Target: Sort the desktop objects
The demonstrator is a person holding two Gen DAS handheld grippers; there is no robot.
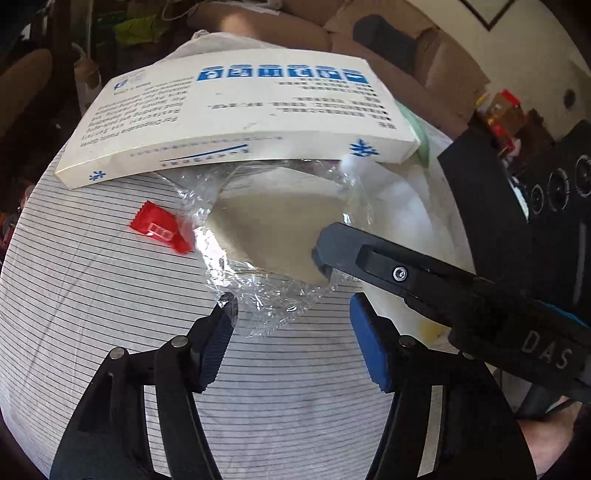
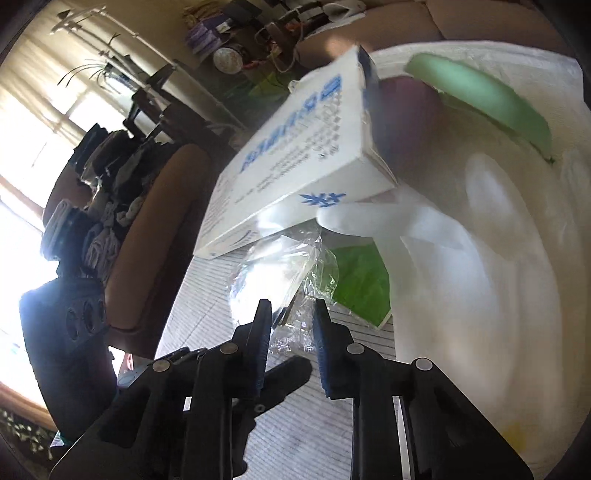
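The crinkled clear plastic bag point(image 1: 273, 236) is lying on the striped cloth point(image 1: 110, 295) just beyond both tongs, under the near edge of the white box point(image 1: 236, 110). Its right rim is being pinched by the right gripper point(image 2: 291, 314), nearly closed. The left gripper point(image 1: 291, 306) is being held half spread, its left pad touching the bag's near edge.

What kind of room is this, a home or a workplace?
Most likely a lived-in home living room. A brown sofa piled with folded clothes sits beside the striped cloth, sunlit curtains hang behind, and cluttered shelves stand further back.
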